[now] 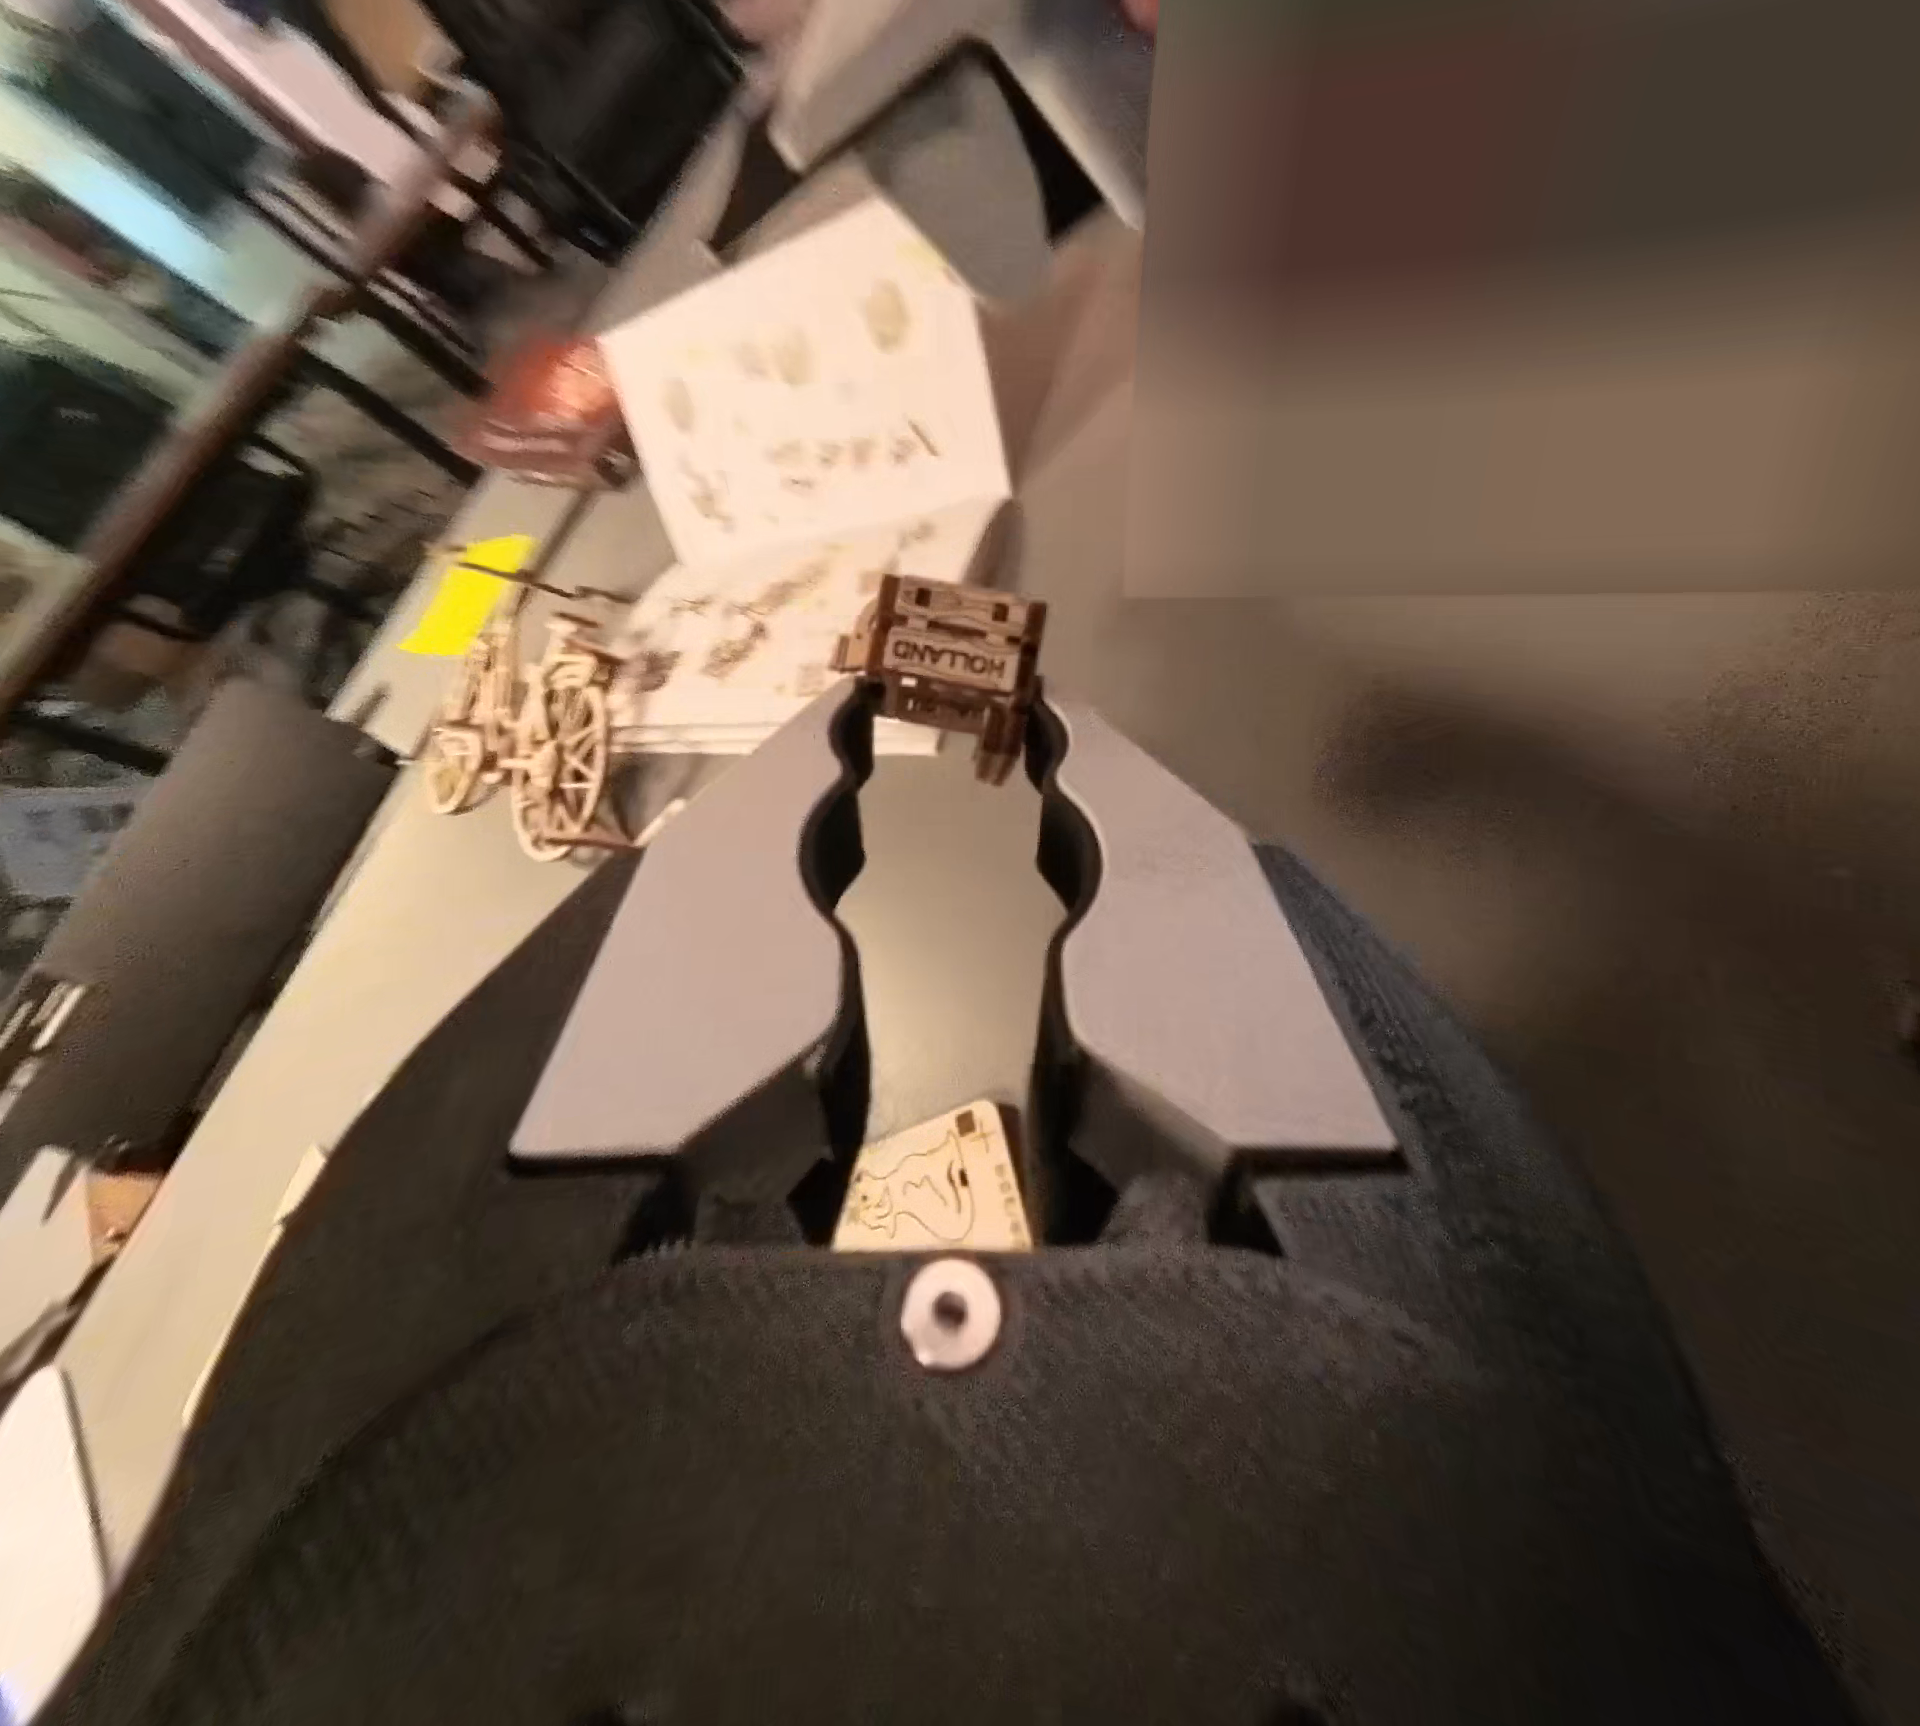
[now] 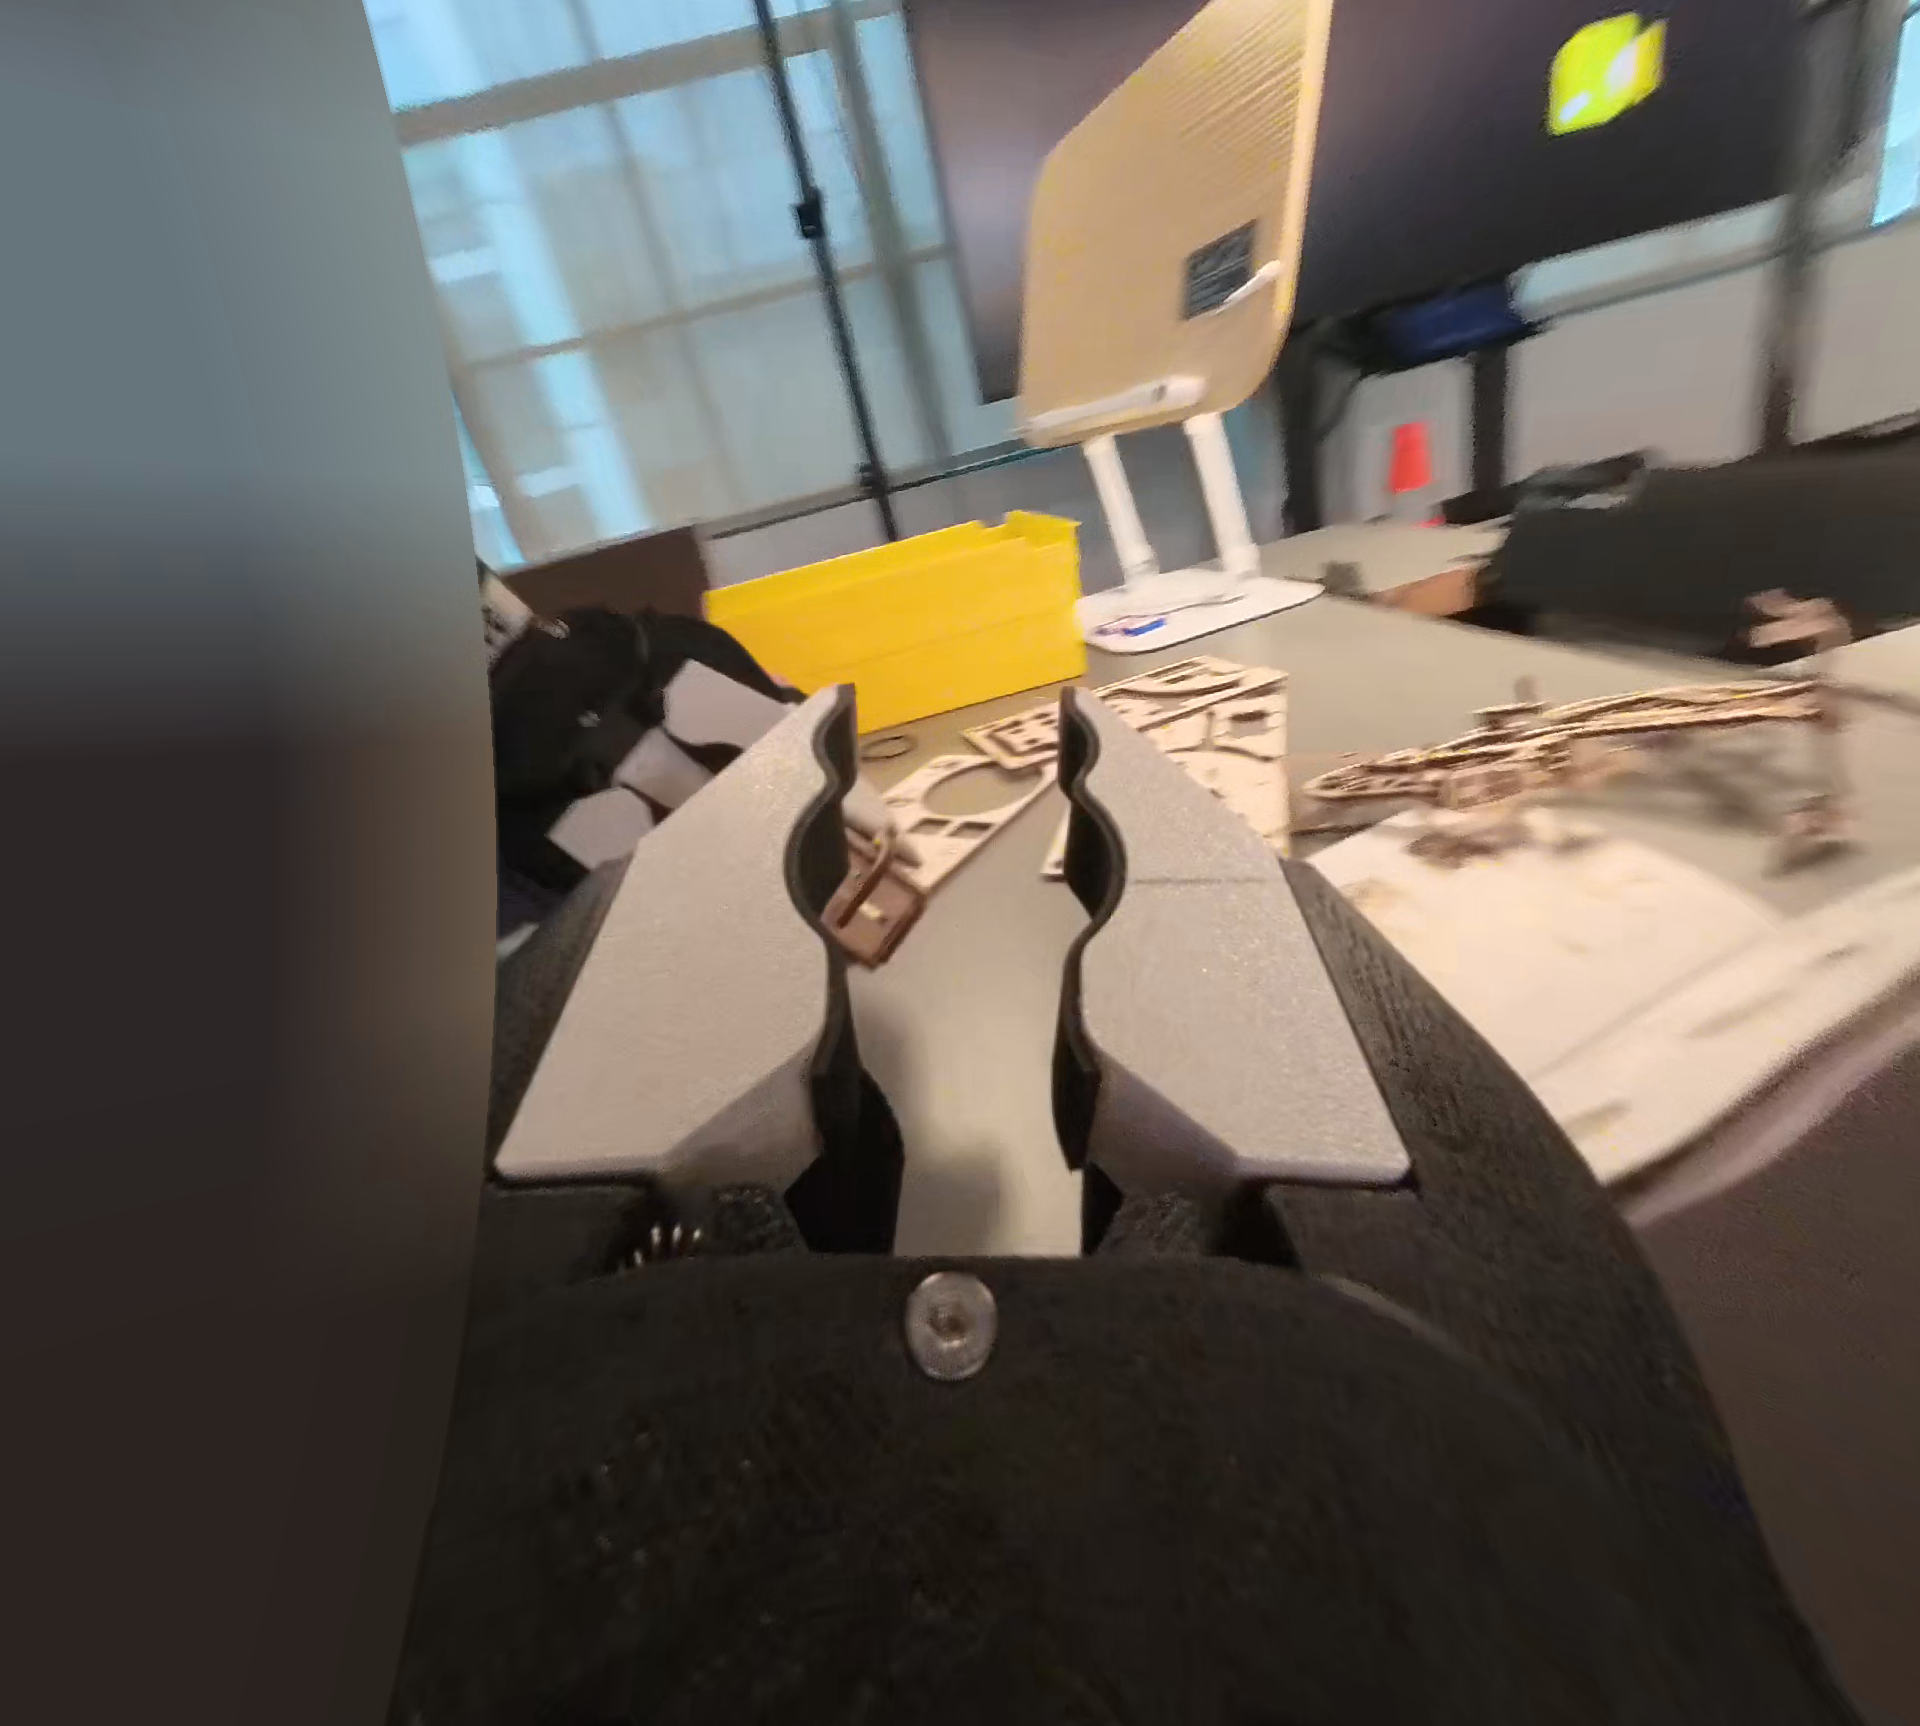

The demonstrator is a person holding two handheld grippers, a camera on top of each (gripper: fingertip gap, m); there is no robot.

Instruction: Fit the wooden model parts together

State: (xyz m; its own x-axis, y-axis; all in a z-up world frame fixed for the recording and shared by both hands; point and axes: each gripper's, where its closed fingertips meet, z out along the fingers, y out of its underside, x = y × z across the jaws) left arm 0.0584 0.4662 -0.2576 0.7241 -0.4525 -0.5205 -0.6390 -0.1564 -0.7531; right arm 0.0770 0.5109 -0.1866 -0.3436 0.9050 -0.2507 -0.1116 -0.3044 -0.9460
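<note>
The left gripper (image 1: 948,712) pinches a small wooden box (image 1: 954,653) at its fingertips, lifted clear of the grey table (image 1: 935,897); a finished wooden bicycle (image 1: 525,741) stands to its left. The box looks light, stiff and brittle, best held by its solid side walls. The right gripper (image 2: 958,720) hangs partly open and empty over loose wooden sheets (image 2: 1091,762).

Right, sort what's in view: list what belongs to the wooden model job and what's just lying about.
Job:
- left gripper, shut on the small wooden box part
- right gripper, open and empty
- brown wooden piece
- cut-out wooden sheets
- instruction sheets

Lying about:
- finished wooden bicycle
- yellow bin
- tan panel on a white stand
</note>
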